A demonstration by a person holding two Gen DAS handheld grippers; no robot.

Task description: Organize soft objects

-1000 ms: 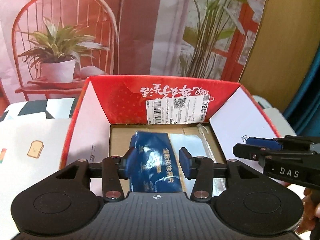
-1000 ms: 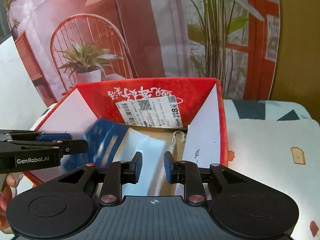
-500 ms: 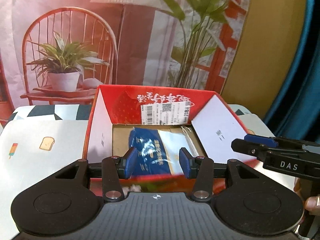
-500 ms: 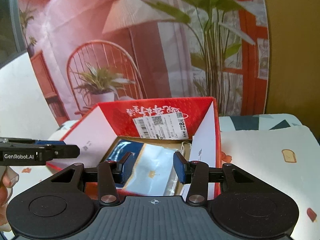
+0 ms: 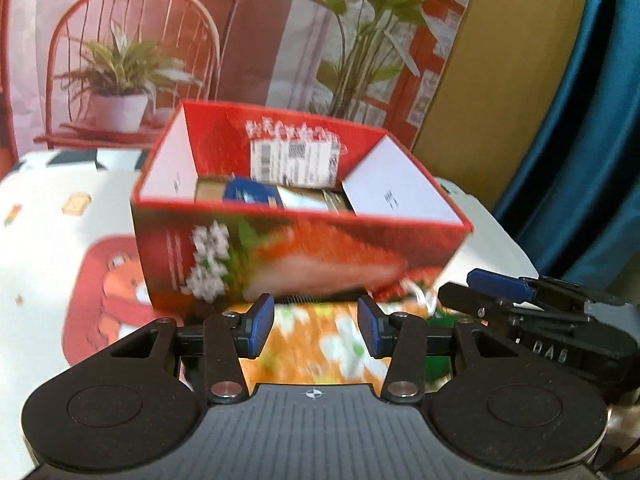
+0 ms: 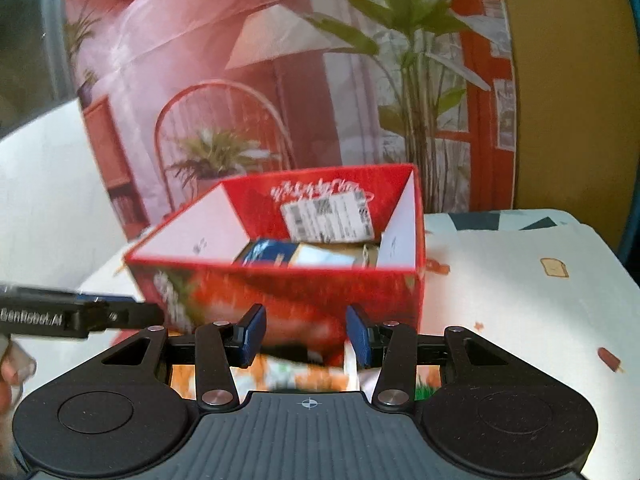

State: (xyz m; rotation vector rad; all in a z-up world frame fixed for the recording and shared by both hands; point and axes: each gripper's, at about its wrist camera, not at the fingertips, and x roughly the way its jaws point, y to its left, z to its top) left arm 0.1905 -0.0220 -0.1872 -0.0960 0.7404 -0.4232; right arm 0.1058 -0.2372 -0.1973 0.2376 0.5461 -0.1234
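A blue packet (image 5: 250,193) and a pale, seemingly silvery one (image 5: 302,199) lie inside the red box (image 5: 300,256).

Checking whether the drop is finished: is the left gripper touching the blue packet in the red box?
Apart. The left wrist view shows the left gripper open and empty in front of the red box; the blue packet lies inside.
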